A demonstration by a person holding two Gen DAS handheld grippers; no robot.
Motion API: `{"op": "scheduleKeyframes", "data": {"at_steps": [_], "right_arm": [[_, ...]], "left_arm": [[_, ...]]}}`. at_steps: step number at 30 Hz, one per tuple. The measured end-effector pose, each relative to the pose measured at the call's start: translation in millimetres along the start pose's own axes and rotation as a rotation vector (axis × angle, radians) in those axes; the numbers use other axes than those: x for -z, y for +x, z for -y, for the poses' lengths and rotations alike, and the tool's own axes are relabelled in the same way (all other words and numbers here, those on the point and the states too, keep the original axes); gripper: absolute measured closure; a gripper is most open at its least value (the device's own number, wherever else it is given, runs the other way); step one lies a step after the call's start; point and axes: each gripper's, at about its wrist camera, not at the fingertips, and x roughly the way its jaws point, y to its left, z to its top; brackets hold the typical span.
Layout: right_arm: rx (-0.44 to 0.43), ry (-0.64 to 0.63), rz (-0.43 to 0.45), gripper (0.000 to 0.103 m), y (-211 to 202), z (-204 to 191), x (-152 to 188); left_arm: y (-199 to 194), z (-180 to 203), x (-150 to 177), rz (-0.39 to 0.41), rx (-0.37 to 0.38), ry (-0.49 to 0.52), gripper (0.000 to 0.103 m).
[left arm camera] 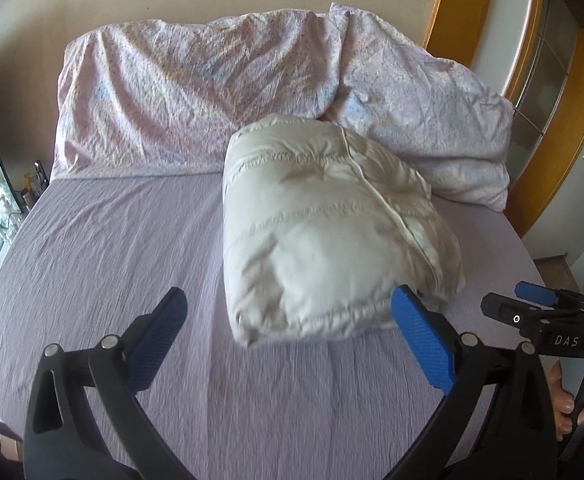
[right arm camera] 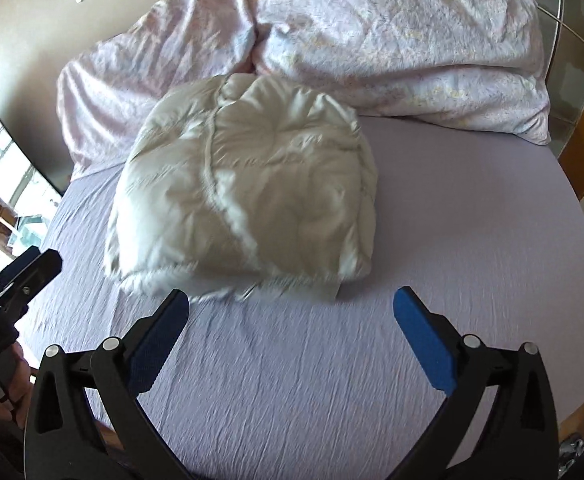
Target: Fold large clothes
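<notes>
left wrist view: left gripper (left arm camera: 289,300) jaws spread wide, empty; folded white puffer jacket (left arm camera: 324,236) just beyond, on lilac bed (left arm camera: 111,240). right gripper (right arm camera: 290,299) jaws likewise wide, empty.

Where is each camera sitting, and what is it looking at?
Left wrist: sits on the left hand-held gripper, open, facing across the bed at the folded puffy jacket; the right hand-held gripper and fingers show at the right edge.
Right wrist: sits on the right hand-held gripper, open, facing the same jacket; the left one shows at the left edge.
Both share jacket, bed and crumpled duvet.
</notes>
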Motion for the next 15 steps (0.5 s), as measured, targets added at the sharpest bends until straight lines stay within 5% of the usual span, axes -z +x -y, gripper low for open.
{"op": "scheduleKeyframes", "data": {"at_steps": [15], "right_arm": [[-0.07,-0.025,0.01,0.001,-20.5,-24.1,33.3]], "left_arm": [[-33.5,-7.0,34.2,-0.014,-0.004,-0.004,0.002]]}}
